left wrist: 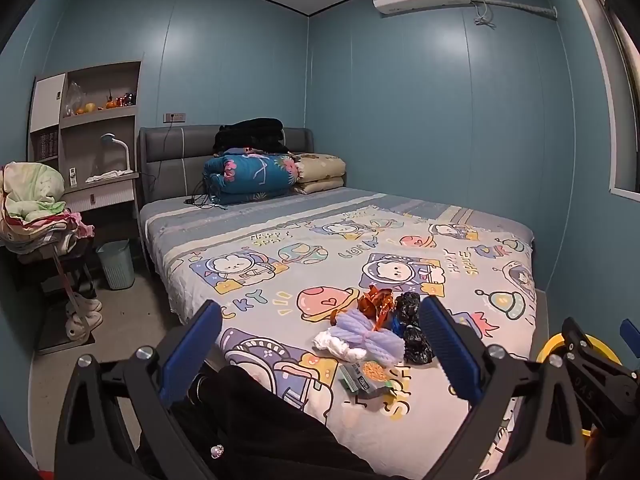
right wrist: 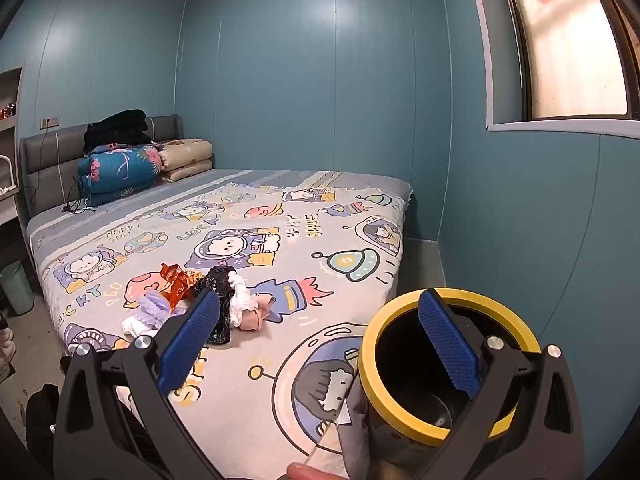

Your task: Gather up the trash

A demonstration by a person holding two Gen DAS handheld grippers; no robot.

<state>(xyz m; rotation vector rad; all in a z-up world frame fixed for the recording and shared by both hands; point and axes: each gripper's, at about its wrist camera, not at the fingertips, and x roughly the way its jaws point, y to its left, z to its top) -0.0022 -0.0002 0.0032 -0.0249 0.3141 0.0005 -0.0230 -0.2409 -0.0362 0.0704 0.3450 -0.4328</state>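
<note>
Both the left gripper [left wrist: 320, 344] and the right gripper [right wrist: 320, 344] stand spread, pinching nothing. The trash [left wrist: 376, 328] lies heaped on the bed [left wrist: 280, 248] at twelve o'clock; a yellow-rimmed bin [right wrist: 400, 312] waits at three o'clock, likely placed close for dropping.

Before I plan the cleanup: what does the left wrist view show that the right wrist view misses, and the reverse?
Only the left wrist view: the desk lamp, the clothes pile, the slippers on the floor, and flat wrappers at the near bed edge.
Only the right wrist view: the window and the inside of the yellow-rimmed bin, which looks nearly empty.
Both: the trash pile on the bed, the folded quilts, the green basket, both grippers open.
</note>
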